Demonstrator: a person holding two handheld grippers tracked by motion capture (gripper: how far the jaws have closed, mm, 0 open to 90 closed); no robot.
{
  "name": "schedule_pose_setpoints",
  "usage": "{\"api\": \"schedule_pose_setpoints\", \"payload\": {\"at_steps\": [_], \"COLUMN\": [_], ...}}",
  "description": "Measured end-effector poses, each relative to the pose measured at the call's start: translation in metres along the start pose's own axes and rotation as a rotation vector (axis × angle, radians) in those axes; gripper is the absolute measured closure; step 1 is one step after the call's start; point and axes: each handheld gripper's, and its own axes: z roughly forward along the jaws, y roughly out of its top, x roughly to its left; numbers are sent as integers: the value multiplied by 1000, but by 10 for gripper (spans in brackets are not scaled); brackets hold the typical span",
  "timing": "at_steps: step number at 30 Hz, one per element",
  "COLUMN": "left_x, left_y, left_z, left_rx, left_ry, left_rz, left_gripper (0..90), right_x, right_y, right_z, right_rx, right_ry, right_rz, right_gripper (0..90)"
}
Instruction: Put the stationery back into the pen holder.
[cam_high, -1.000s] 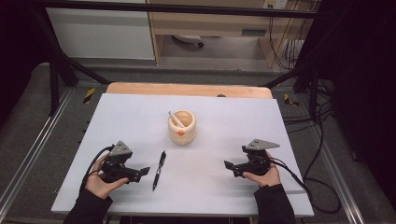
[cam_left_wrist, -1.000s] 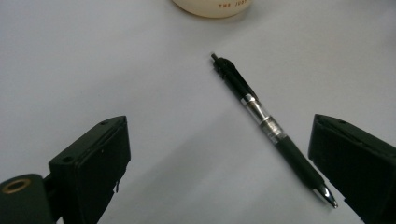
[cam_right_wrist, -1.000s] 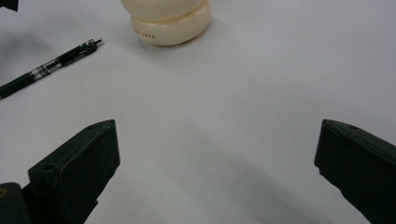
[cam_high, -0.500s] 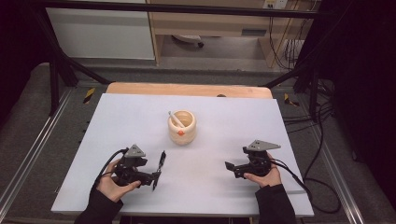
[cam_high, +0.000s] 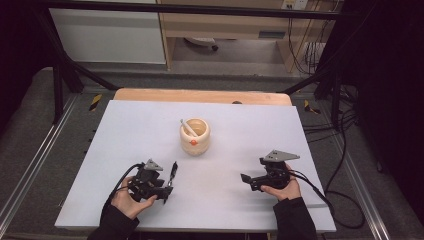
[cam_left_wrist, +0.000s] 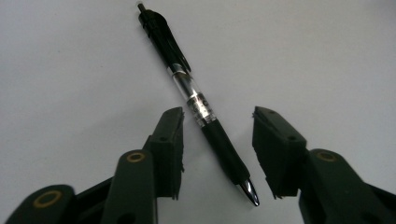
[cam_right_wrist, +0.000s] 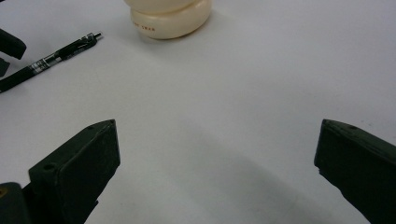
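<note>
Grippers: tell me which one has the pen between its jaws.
The left gripper. Its jaws, which have just been closing, straddle the black pen without touching it. The right gripper stands wide open over bare table.

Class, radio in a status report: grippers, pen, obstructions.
Left gripper straddling pen, jaws just closing, pads not touching. Right gripper open, idle. Pen flat on table. Nothing in the way.

A white worktop (cam_high: 125, 145) carries a cream ceramic cup (cam_high: 195, 137) at its centre and, nearer the front left, a black retractable pen (cam_high: 173, 170) lying flat.
</note>
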Motion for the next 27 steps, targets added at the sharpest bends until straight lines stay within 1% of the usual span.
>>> {"api": "schedule_pose_setpoints", "payload": {"at_steps": [3, 7, 11, 15, 19, 22, 25, 27], "left_x": [-4, -8, -11, -14, -14, -15, -17, -18], "left_y": [2, 3, 4, 4, 5, 5, 5, 5], "left_z": [3, 6, 8, 9, 10, 11, 13, 13], "left_rx": [16, 33, 43, 41, 46, 49, 62, 65], "left_ry": [22, 54, 72, 89, 104, 115, 124, 127], "left_rz": [-7, -3, 1, -8, -19, -26, -23, -25], "left_gripper": [589, 640, 694, 736, 749, 742, 720, 722], "right_x": [0, 0, 0, 0, 0, 0, 0, 0], "right_y": [0, 0, 0, 0, 0, 0, 0, 0], "right_z": [0, 0, 0, 0, 0, 0, 0, 0], "right_rx": [-1, -1, 0, 2, 2, 4, 4, 3], "right_ry": [0, 0, -1, -2, -2, 0, 0, 0], "right_rz": [0, -1, -1, -1, -1, 0, -1, 1], "right_gripper": [10, 10, 10, 10, 10, 10, 10, 10]}}
